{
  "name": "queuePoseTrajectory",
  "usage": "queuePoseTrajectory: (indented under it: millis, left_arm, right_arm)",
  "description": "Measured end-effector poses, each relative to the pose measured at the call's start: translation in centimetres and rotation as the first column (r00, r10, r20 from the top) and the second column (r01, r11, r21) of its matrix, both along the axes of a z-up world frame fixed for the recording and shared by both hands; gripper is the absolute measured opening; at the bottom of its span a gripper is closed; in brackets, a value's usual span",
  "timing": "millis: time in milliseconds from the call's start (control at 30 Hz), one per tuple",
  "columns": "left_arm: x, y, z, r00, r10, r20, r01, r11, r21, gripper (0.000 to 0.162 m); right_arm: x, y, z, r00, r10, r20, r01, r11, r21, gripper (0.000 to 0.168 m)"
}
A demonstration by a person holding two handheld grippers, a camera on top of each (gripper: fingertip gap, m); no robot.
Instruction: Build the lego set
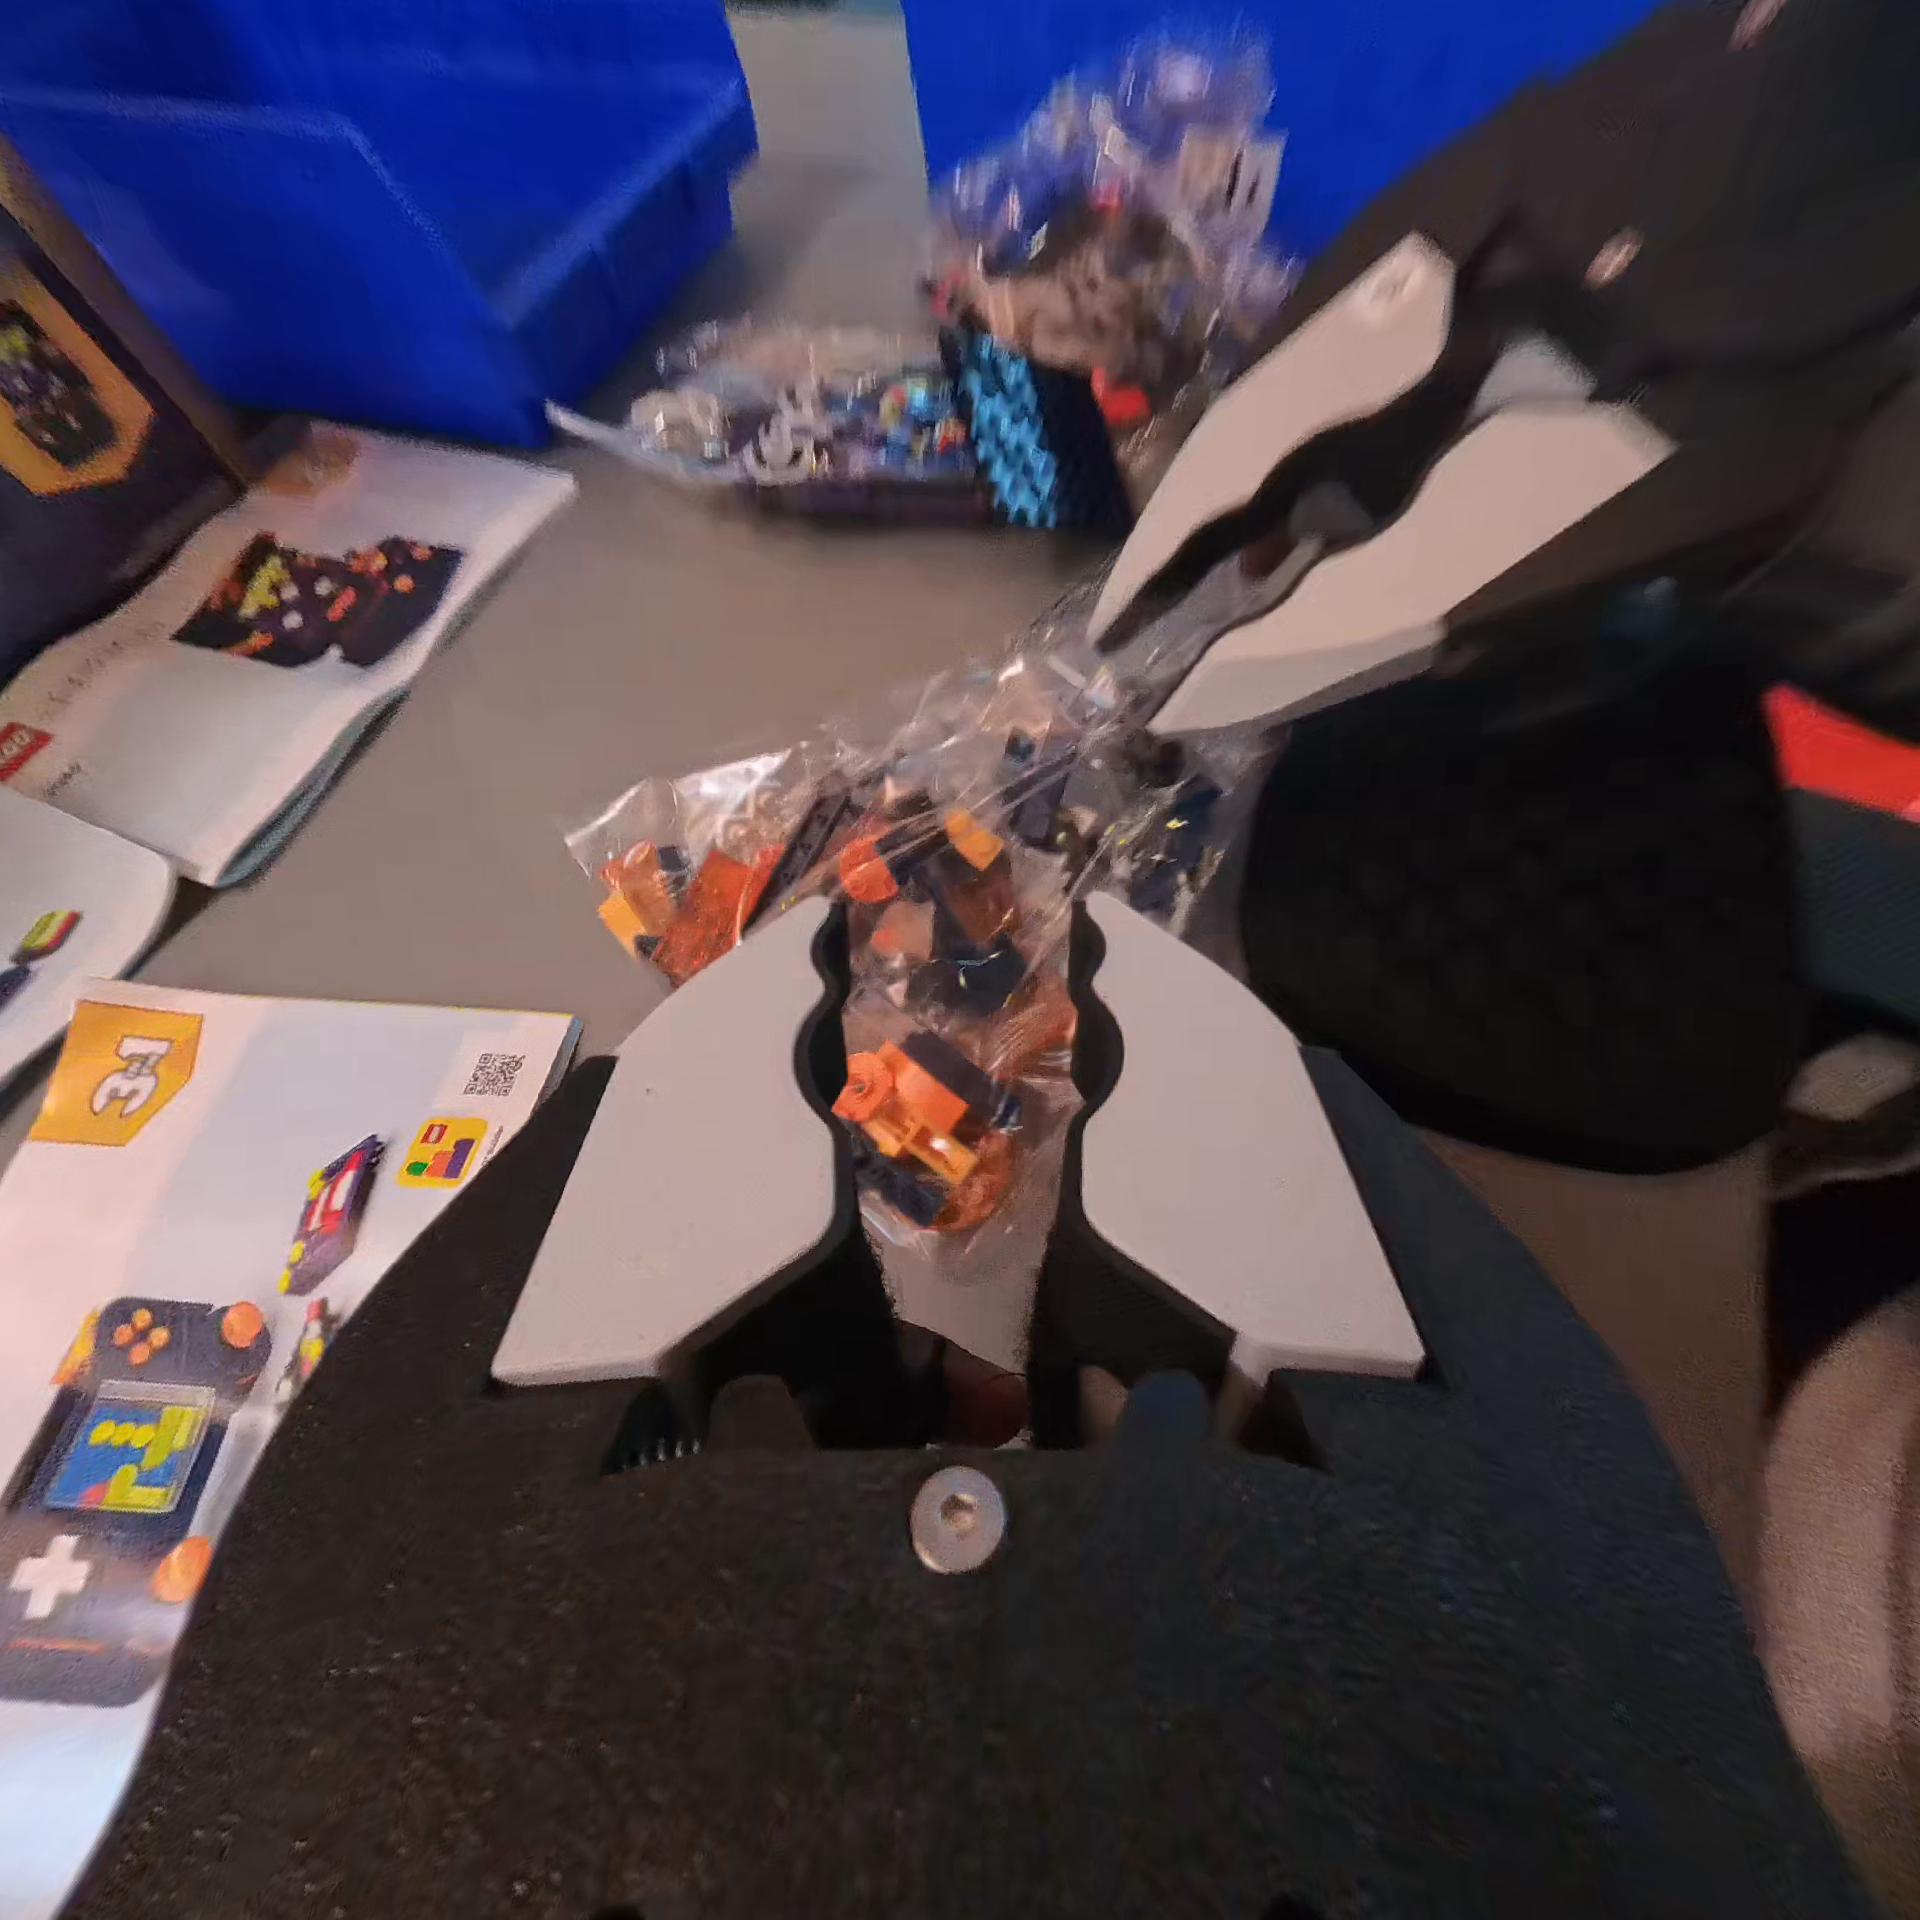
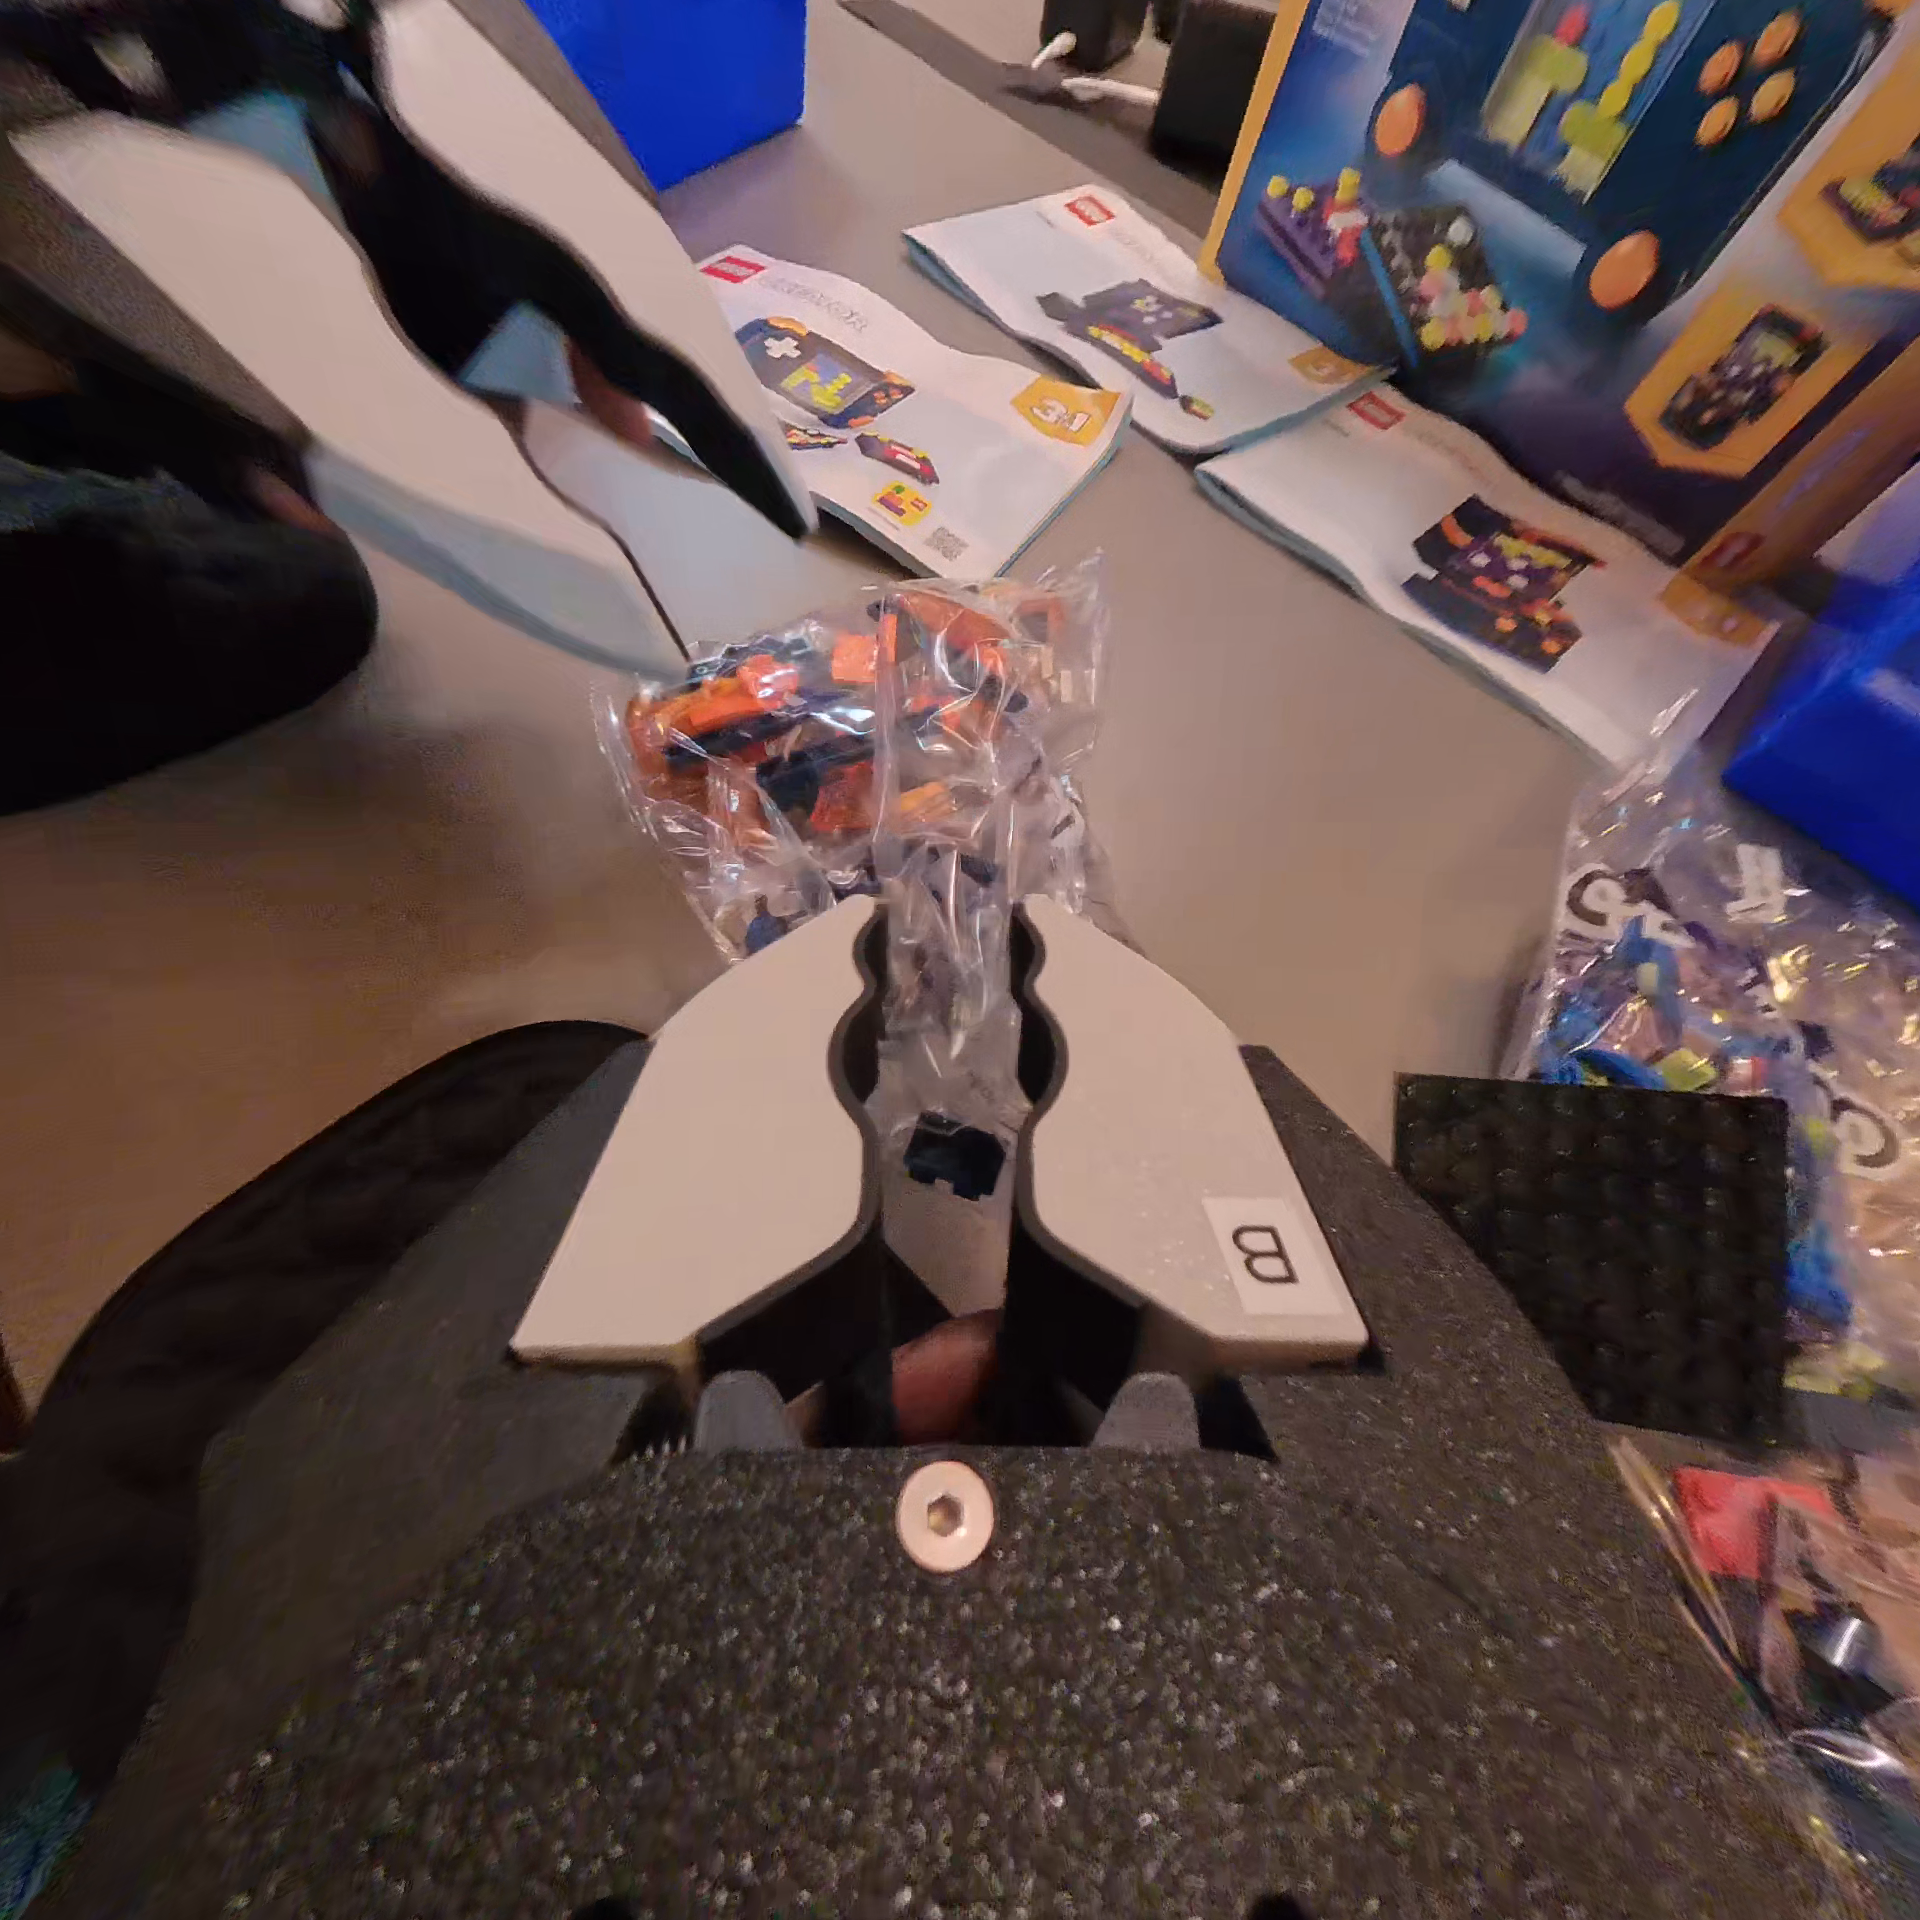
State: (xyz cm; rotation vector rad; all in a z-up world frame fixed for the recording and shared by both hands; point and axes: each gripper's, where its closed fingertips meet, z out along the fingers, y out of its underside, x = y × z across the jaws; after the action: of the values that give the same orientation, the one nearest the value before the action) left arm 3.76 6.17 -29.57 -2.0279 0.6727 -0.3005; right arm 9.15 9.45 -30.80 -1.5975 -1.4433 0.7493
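Left gripper (image 1: 951,925) clamped on one end of a clear bag (image 1: 914,935) of orange and dark bricks, right gripper (image 2: 945,925) pinching the other end, bag stretched between them above the grey table (image 2: 1247,790), near booklets (image 2: 935,416), box (image 2: 1558,208) and baseplate (image 2: 1590,1247).

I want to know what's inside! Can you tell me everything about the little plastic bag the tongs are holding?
The plastic bag is clear, crinkly and shiny, still sealed as far as shows, and stuffed with small orange and dark blue bricks. It is pinched at both ends: the left tongs grip one end and the right tongs grip the other, so it hangs stretched between them above the grey table, near the instruction booklets.
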Motion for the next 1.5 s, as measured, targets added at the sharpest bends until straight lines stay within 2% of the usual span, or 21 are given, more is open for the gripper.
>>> queuePoseTrajectory:
  millis: [67,100,133,200,267,333,400,433,500,700,867,967,1067,1100,1167,1267,1333,1367,1500]
  left_arm:
    - [-0.5,0.8,-2.0,0.994,0.030,-0.103,-0.037,0.997,-0.061,0.039]
    - [-0.6,0.7,-2.7,0.991,0.028,-0.134,-0.041,0.995,-0.093,0.038]
    - [-0.4,0.5,-3.3,0.990,0.011,-0.141,-0.028,0.992,-0.121,0.036]
    - [0.0,0.1,-4.1,0.992,-0.011,-0.127,-0.009,0.988,-0.157,0.032]
    - [0.1,0.0,-5.1,0.991,-0.005,-0.132,-0.020,0.982,-0.186,0.030]
    - [0.0,0.0,-5.3,0.991,0.002,-0.130,-0.027,0.981,-0.190,0.029]
    - [0.0,0.0,-5.5,0.992,0.001,-0.125,-0.026,0.979,-0.201,0.027]
    - [0.0,-0.1,-5.6,0.993,-0.002,-0.121,-0.023,0.978,-0.206,0.026]
    - [0.0,-0.1,-5.6,0.994,-0.003,-0.113,-0.021,0.978,-0.209,0.025]
    - [0.0,-0.2,-5.7,0.998,0.003,-0.062,-0.017,0.972,-0.233,0.024]
    - [-0.1,0.0,-5.8,0.995,0.012,-0.103,-0.034,0.977,-0.210,0.024]
    - [-0.2,0.0,-5.8,0.994,0.019,-0.107,-0.041,0.978,-0.206,0.025]
    - [-0.3,0.1,-5.7,0.995,0.027,-0.099,-0.047,0.977,-0.209,0.025]
    - [-0.3,0.1,-5.6,0.995,0.027,-0.095,-0.046,0.977,-0.209,0.026]
    - [-0.4,0.2,-5.3,0.997,0.032,-0.075,-0.046,0.979,-0.199,0.033]
    - [-0.3,0.8,-3.0,0.998,0.063,0.013,-0.061,0.992,-0.109,0.041]
    - [-0.3,1.2,-1.6,0.996,0.079,0.050,-0.076,0.995,-0.063,0.040]
    - [-0.4,1.4,-1.7,0.996,0.087,0.023,-0.086,0.994,-0.065,0.040]
    - [-1.0,1.1,-5.0,0.986,0.090,-0.141,-0.115,0.977,-0.180,0.034]
  right_arm:
    - [0.3,0.3,1.0,0.999,-0.004,-0.047,0.003,1.000,-0.026,0.039]
    - [0.4,0.3,1.9,0.996,-0.002,-0.087,-0.001,0.999,-0.041,0.039]
    - [0.4,0.3,2.8,0.992,0.005,-0.126,-0.013,0.998,-0.061,0.036]
    - [-0.1,-0.3,4.0,0.984,0.040,-0.173,-0.059,0.992,-0.110,0.013]
    - [-1.0,-0.9,3.0,0.993,0.071,-0.099,-0.087,0.981,-0.172,0.004]
    - [-1.2,-0.1,-0.4,0.994,0.046,0.097,-0.029,0.985,-0.170,0.015]
    - [-0.8,1.6,-3.1,0.973,-0.022,0.228,0.059,0.986,-0.157,0.035]
    - [-0.8,1.9,-3.8,0.968,-0.035,0.247,0.082,0.980,-0.181,0.044]
    - [-0.8,2.2,-4.4,0.966,-0.025,0.258,0.080,0.975,-0.207,0.045]
    - [-0.6,3.9,-4.8,0.950,-0.080,0.300,0.127,0.982,-0.140,0.065]
    - [-0.9,4.3,-4.6,0.951,-0.097,0.295,0.131,0.987,-0.096,0.061]
    - [-0.9,4.1,-3.2,0.971,-0.088,0.220,0.098,0.995,-0.034,0.060]
    - [-0.2,3.6,-1.8,0.984,-0.076,0.162,0.086,0.995,-0.058,0.054]
    - [0.2,3.6,-1.5,0.985,-0.078,0.154,0.088,0.994,-0.061,0.050]
    - [1.2,3.8,-1.1,0.985,-0.090,0.145,0.098,0.994,-0.049,0.031]
    - [2.4,4.4,-0.7,0.984,-0.114,0.139,0.118,0.993,-0.023,0.001]
    - [2.5,4.1,-0.6,0.987,-0.091,0.134,0.096,0.995,-0.030,0.000]
    - [2.4,3.9,-0.7,0.987,-0.075,0.139,0.081,0.996,-0.037,0.000]
    - [1.7,3.0,-1.5,0.984,-0.020,0.175,0.032,0.997,-0.064,0.017]
